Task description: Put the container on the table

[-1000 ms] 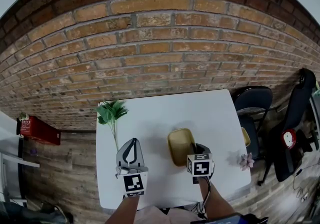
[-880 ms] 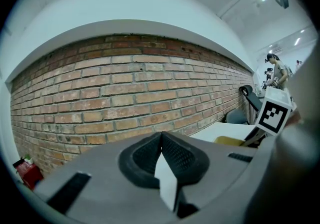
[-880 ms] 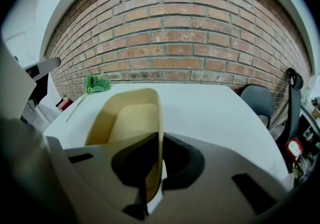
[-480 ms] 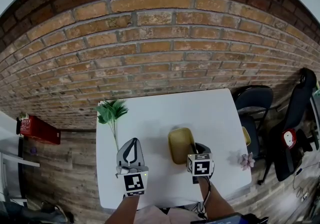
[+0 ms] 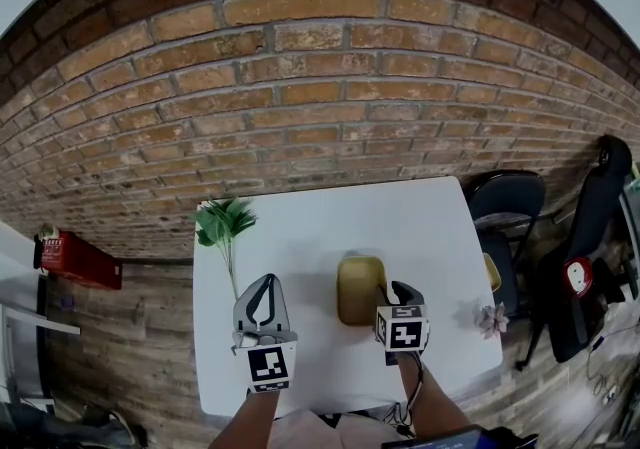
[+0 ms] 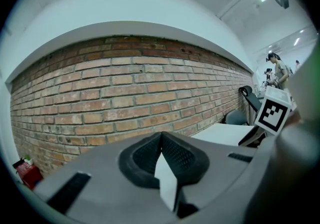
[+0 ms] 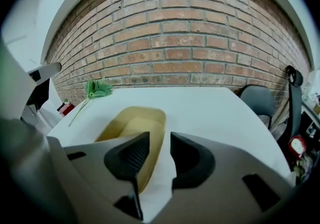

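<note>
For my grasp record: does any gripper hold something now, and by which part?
Nothing is held. The right gripper's jaws have just been opening, the yellow container's rim loose between them; the left gripper is shut, empty.

Left claw [image 5: 265, 284] closed, right [image 5: 393, 291] newly parted

The container [image 5: 360, 289] is yellow, the table [image 5: 310, 227] white, the brick wall [image 5: 300, 87] reddish-brown.
</note>
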A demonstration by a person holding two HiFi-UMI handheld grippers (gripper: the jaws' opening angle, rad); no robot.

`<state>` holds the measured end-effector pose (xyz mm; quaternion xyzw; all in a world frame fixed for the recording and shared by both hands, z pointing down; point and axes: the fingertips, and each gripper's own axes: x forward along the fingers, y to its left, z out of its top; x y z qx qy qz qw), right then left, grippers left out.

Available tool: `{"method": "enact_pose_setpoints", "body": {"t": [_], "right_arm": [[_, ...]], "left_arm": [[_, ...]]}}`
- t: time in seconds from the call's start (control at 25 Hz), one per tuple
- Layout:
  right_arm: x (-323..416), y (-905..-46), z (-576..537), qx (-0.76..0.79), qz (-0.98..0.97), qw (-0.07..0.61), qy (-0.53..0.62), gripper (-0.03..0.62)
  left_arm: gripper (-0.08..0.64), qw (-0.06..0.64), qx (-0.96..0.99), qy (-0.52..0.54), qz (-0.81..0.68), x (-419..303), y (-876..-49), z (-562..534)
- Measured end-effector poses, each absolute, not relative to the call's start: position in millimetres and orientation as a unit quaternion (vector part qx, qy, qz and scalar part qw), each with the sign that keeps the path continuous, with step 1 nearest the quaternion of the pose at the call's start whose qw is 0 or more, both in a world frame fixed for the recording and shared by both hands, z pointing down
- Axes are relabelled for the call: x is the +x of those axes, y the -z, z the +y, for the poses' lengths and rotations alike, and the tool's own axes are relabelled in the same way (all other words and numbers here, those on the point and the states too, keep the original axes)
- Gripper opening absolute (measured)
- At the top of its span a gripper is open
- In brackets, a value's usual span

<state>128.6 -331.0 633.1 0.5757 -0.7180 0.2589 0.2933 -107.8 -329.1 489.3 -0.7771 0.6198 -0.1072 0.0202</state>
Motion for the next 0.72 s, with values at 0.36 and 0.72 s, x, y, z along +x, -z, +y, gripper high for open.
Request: {"method": "enact_pose_setpoints", "body": {"t": [0.36,0.72], "right_arm": [[132,-587,-328,0.585,-0.737,0.253,-0.225,0.123],[121,-475,-325,0.591,-0.78,0.168,-0.121,0.044]], "left_arm": [[0.011,0.032,-0.779,0.087,0.62,-94,-466,-315],[0.011,0.029,-0.775,0.045,0.63,-88,-412,-309]]}}
